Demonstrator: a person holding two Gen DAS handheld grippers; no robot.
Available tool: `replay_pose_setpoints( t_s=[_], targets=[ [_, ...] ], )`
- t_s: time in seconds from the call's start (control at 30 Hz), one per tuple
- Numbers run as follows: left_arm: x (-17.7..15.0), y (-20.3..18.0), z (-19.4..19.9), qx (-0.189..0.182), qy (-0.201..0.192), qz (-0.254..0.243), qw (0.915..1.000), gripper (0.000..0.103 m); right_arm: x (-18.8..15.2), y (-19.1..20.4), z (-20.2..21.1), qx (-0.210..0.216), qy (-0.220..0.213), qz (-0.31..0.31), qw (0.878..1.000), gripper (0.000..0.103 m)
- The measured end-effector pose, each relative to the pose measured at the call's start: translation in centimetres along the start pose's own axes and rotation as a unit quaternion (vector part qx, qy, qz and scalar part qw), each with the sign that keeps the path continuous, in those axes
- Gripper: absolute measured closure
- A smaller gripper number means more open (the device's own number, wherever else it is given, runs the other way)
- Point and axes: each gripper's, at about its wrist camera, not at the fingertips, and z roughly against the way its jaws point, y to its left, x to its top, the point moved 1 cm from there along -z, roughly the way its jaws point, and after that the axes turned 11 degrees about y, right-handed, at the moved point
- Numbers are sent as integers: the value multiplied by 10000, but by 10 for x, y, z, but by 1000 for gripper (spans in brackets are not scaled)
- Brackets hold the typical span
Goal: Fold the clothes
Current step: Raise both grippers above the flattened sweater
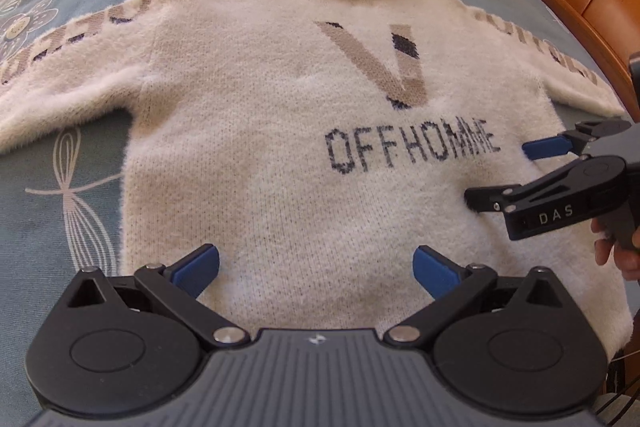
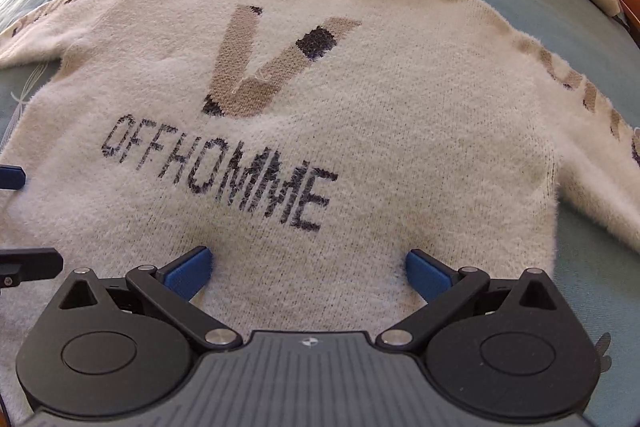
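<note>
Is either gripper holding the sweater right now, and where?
Nothing is held. The left gripper and right gripper are both open above the lower part of the cream sweater, which lies flat.

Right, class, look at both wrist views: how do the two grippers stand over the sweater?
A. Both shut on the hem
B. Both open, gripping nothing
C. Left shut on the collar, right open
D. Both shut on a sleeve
B: the left gripper and right gripper both show blue fingers spread wide over the flat cream sweater, pinching no fabric.
</note>
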Motion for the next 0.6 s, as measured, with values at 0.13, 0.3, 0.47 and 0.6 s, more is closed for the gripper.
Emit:
replay_pose_setpoints(
  t_s=[0.13,0.3,0.47,0.6],
  targets=[
    [25,17,-8,67,-195,254,9995,1,-1,1,0,-47,-48,-38,10000,0],
    [23,27,-12,-75,-143,469,9988,1,-1,2,0,-59,-77,-35,9999,0],
    [-7,20,3,45,38,268,9996,1,0,2,0,-61,-35,-24,10000,0],
    [-27,-1,16,183,66,-515,9985,1,-2,3,0,-64,-74,-17,10000,0]
  ],
)
